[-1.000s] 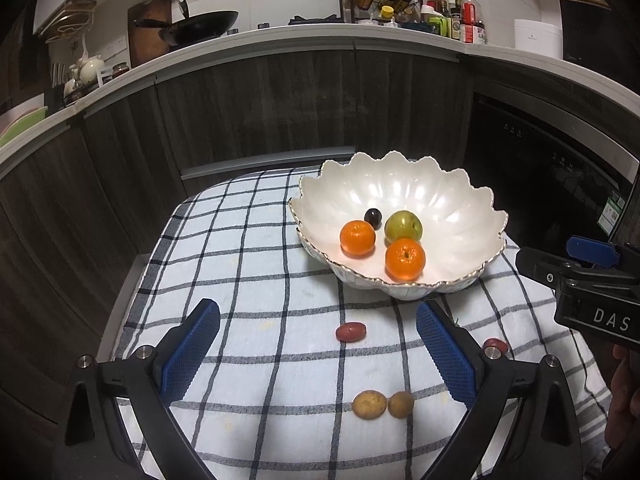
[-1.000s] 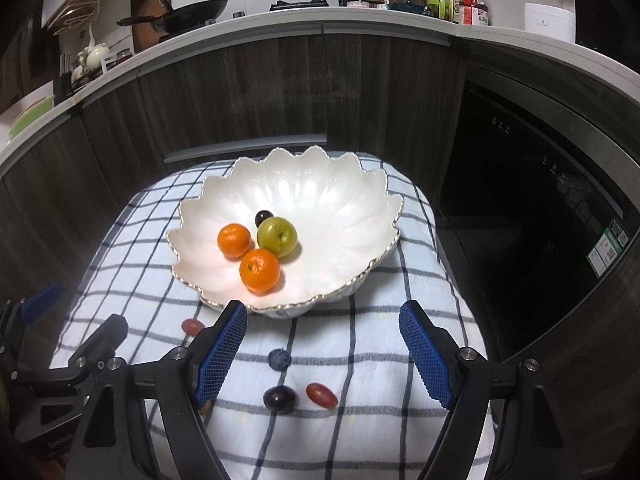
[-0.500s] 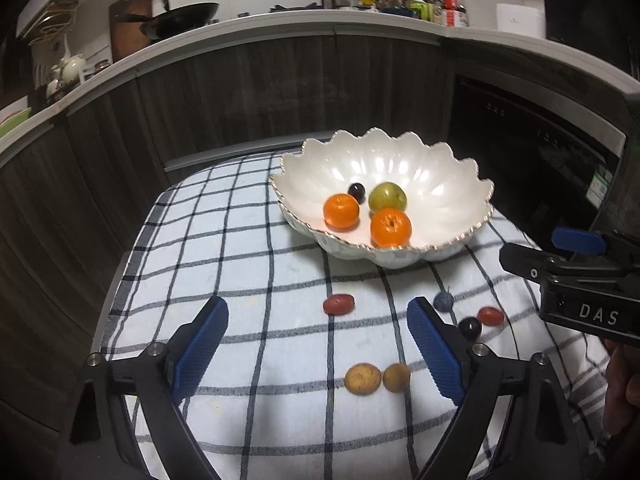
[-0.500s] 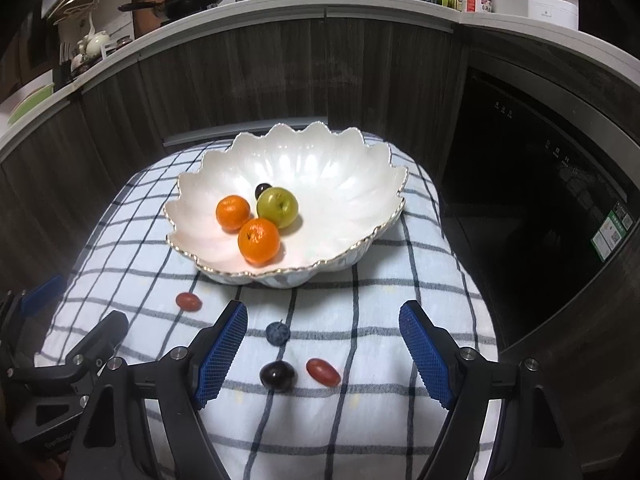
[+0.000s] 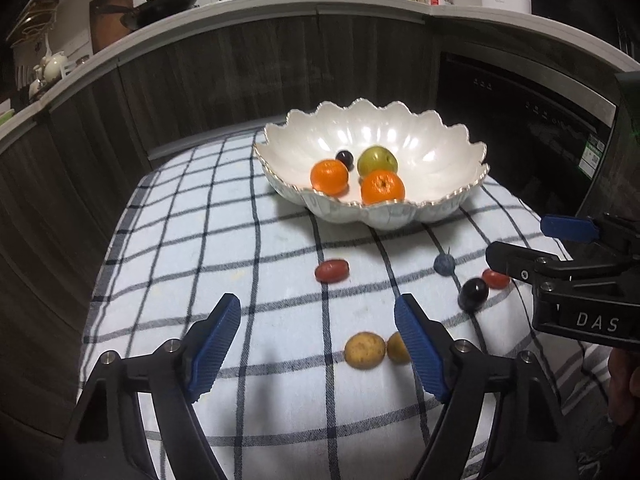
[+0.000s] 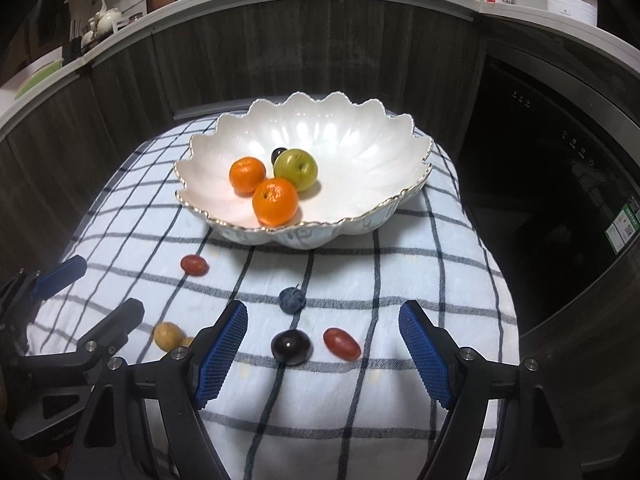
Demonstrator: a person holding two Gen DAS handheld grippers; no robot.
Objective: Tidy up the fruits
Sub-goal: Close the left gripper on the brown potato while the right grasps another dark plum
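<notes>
A white scalloped bowl [image 5: 460,148] [image 6: 372,152] on the checked cloth holds two oranges [image 5: 382,187], a green fruit [image 6: 296,169] and a dark grape. Loose on the cloth lie a red tomato [image 5: 331,271] [image 6: 194,265], a blueberry [image 6: 291,300], a dark grape [image 6: 291,346], another red tomato [image 6: 341,343] and two small tan fruits [image 5: 365,350]. My left gripper [image 5: 318,346] hovers above the tan fruits, jaws closing with nothing pressed between them. My right gripper [image 6: 323,350] hangs open over the dark grape and red tomato.
The checked cloth [image 5: 192,216] covers a small table whose edges drop off left and right. Dark wooden cabinets [image 6: 248,60] curve behind, under a counter with a wok and bottles. A dark appliance door [image 6: 560,160] stands to the right.
Both grippers have sunk toward the cloth, and the fruits now sit higher and larger in view. The left gripper's jaws have narrowed; the right's stayed as wide.
</notes>
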